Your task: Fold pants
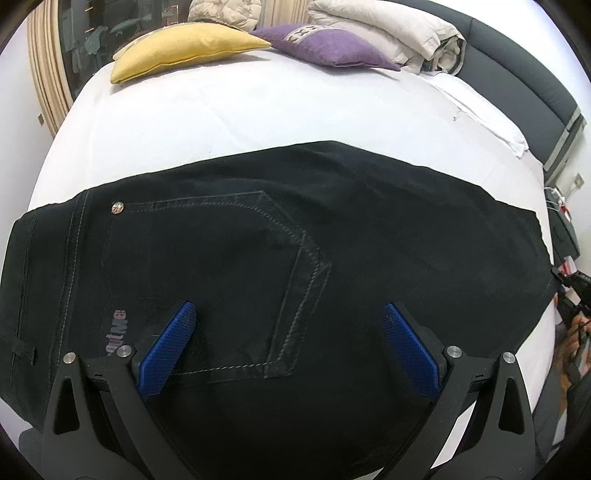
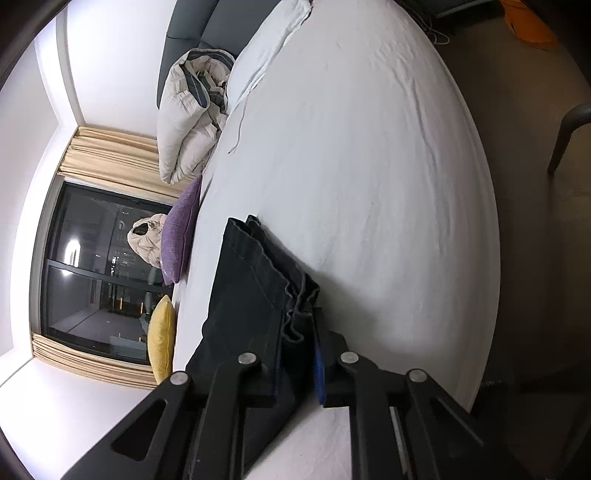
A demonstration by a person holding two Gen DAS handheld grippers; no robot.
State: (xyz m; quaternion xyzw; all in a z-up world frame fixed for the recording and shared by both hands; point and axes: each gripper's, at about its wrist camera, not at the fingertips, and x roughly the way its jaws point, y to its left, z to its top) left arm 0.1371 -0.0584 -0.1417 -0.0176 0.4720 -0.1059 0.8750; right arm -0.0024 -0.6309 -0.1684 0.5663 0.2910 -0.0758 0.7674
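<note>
Left wrist view, read left to right: black pants lay flat across a white bed, filling the lower frame from nine o'clock to three o'clock, waistband at the left, a stitched back pocket near the centre. The left gripper hovered at six o'clock with its blue pads spread wide, nothing between them. At eleven o'clock sat a yellow cushion, at twelve a purple cushion, and at one o'clock a rolled cream duvet against a dark headboard.

Right wrist view — tilted sideways: a dark window with beige curtains filled nine o'clock. The right gripper at six o'clock was pinched narrow on the pants' hem end, the layered cloth clamped between its fingers. White sheet ran from twelve to four o'clock, with a dark chair leg at two o'clock.
</note>
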